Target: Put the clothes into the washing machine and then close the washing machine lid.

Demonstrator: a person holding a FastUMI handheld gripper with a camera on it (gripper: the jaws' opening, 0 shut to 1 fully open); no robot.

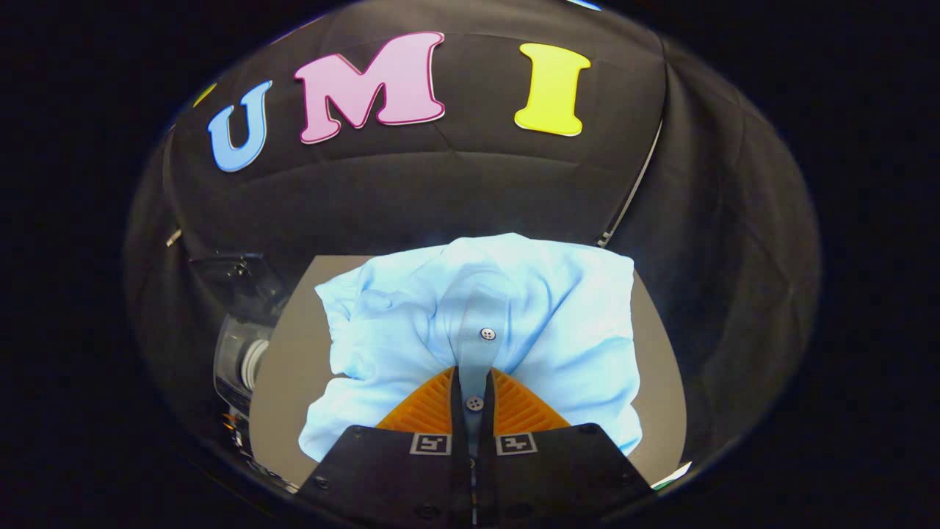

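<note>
Grey table in the booth, and your gripper is pinched onto the button strip of the light blue shirt bunched just ahead. Thin grip, so a fast swing toward the washing machine alongside could let it slip.

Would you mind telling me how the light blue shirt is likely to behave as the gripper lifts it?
The shirt looks soft and rumpled, so it will probably sag and drape rather than hold shape. The gripper pinches only the narrow button strip, so the rest may hang and swing. It seems light; thin cloth could slip if the pinch loosens.
</note>
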